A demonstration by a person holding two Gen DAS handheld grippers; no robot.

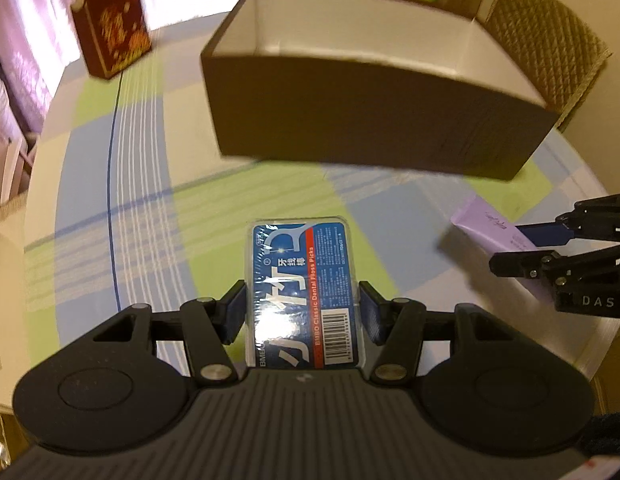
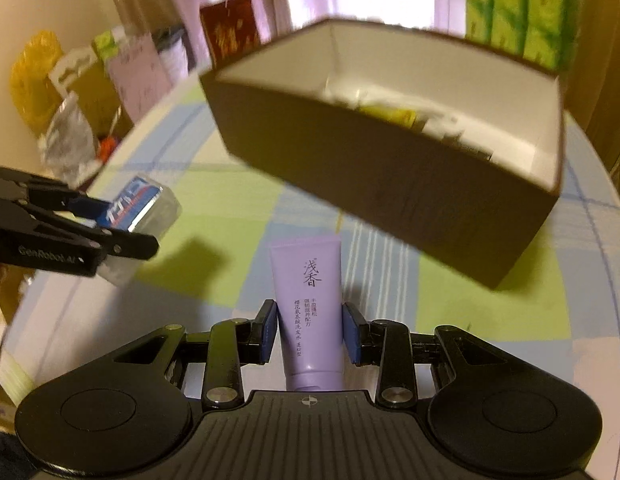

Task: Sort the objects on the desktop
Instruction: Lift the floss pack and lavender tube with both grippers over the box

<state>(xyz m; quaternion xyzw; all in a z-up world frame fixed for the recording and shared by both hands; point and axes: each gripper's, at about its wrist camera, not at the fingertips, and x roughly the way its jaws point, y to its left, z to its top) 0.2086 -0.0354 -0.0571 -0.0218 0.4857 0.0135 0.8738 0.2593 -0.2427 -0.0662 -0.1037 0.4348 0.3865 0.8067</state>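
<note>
My left gripper (image 1: 303, 308) is shut on a blue dental floss pick box (image 1: 304, 280), held above the checked tablecloth in front of the brown open box (image 1: 369, 120). My right gripper (image 2: 310, 330) is shut on a purple tube (image 2: 310, 304) with its flat end pointing toward the brown box (image 2: 389, 168). In the left wrist view the right gripper (image 1: 521, 248) and purple tube (image 1: 489, 224) show at the right. In the right wrist view the left gripper (image 2: 126, 224) and floss box (image 2: 134, 204) show at the left. Several small items (image 2: 393, 114) lie inside the box.
A dark red carton (image 1: 112, 26) stands at the table's far left. A woven chair back (image 1: 549, 56) is behind the box. Green packs (image 2: 517, 12) stand beyond it. Bags and clutter (image 2: 70, 112) sit off the table's left edge.
</note>
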